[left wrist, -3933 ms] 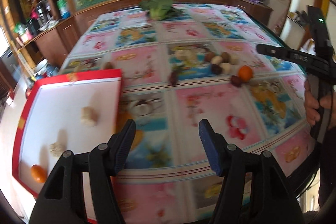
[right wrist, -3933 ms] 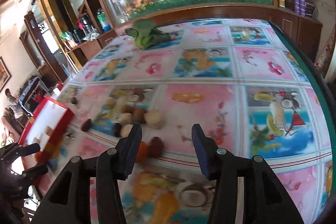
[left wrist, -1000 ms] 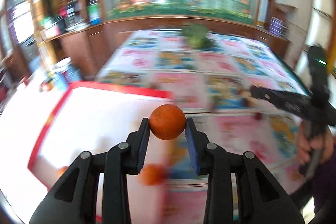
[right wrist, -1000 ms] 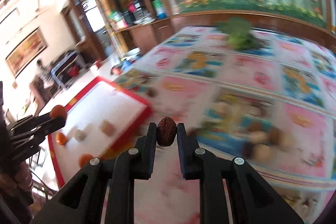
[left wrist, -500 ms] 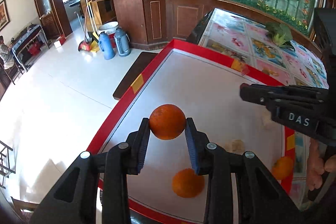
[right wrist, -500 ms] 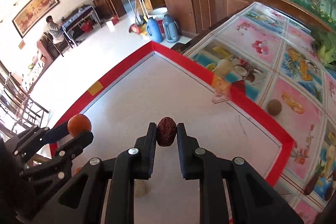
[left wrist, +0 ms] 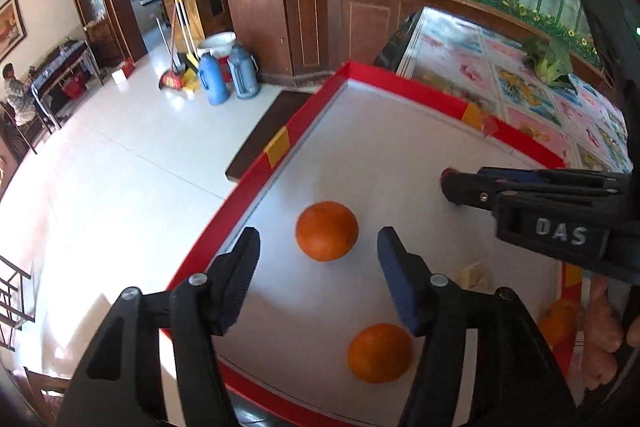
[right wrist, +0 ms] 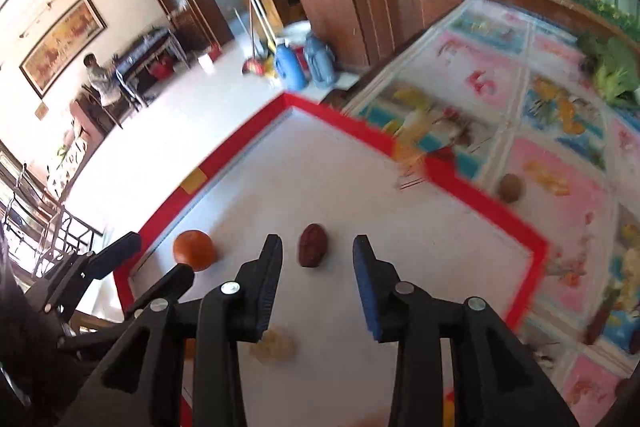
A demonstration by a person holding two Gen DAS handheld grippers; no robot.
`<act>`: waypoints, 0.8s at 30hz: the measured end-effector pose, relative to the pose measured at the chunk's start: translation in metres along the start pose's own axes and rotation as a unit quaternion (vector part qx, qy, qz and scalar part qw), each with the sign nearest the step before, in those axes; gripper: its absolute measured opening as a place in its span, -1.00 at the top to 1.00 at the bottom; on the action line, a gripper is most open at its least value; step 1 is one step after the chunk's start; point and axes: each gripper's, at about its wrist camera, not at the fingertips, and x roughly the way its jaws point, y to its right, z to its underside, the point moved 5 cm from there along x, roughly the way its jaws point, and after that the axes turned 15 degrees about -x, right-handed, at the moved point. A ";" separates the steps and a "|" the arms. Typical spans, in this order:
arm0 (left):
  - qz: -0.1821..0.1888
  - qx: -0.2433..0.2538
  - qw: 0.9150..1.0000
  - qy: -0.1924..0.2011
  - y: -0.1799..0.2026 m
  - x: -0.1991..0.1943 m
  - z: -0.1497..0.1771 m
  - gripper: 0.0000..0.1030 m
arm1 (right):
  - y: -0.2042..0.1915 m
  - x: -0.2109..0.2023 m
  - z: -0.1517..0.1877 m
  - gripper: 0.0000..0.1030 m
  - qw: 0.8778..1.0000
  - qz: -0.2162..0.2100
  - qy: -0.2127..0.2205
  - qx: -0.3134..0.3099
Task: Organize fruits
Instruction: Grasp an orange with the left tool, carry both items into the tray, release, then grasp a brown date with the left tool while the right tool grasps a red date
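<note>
A: Looking at the left claw [left wrist: 318, 259] first. Jaws have just been opening; they stand apart w/ the orange [left wrist: 327, 231] lying on the tray [left wrist: 276, 151] betw. the tips, pads clear of it on both sides. Not held.

B: And the right claw [right wrist: 317, 269]?

A: Same story. Jaws have just been opening, now a middling gap, the dark red date [right wrist: 313, 245] resting on the white tray floor just ahead of the tips, touching neither pad. Its long axis runs roughly along the line the claw points, so it lies lengthwise in the gap.

B: Whereabouts on the tray?

A: Orange is near the tray's left red edge, toward the near corner. Date sits further in, mid-floor, to the right of the orange. Second orange [left wrist: 379, 351] is nearer the front edge, under the left claw's right finger. A pale crumbly piece [right wrist: 272, 345] lies close under the right claw.

B: So what does the next move hang on?

A: My guess: both pieces are dropped, so each claw needs to back straight off w/o nudging. Orange can roll; it's close to the left finger's side, so pulling up rather than sideways looks safer. More fruit waits on the counter [right wrist: 560, 155] beyond the tray's far right edge, e.g. a brown round one [right wrist: 511, 188] just outside the rim. Right claw is nearer that lot.
</note>
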 end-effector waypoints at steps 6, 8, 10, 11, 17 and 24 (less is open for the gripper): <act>0.030 0.036 0.998 0.039 0.033 -0.044 0.007 -0.42 | 0.070 -0.101 0.039 -0.15 0.994 0.071 0.080 -0.002; 0.048 0.056 0.996 0.041 0.051 -0.054 0.014 -0.43 | 0.099 -0.123 0.059 -0.23 0.992 0.100 0.079 0.008; 0.075 0.076 0.994 0.036 0.072 -0.063 0.023 -0.44 | 0.130 -0.144 0.086 -0.23 0.988 0.132 0.071 0.021; 0.083 0.082 0.992 0.037 0.082 -0.067 0.027 -0.45 | 0.139 -0.151 0.097 -0.23 0.988 0.140 0.067 0.025; 0.155 0.134 0.979 0.008 0.148 -0.077 0.051 -0.46 | 0.165 -0.167 0.167 -0.23 0.991 0.123 0.039 0.023; 0.181 0.189 0.965 -0.034 0.215 -0.068 0.077 -0.46 | 0.159 -0.138 0.183 -0.22 0.994 0.108 0.012 -0.009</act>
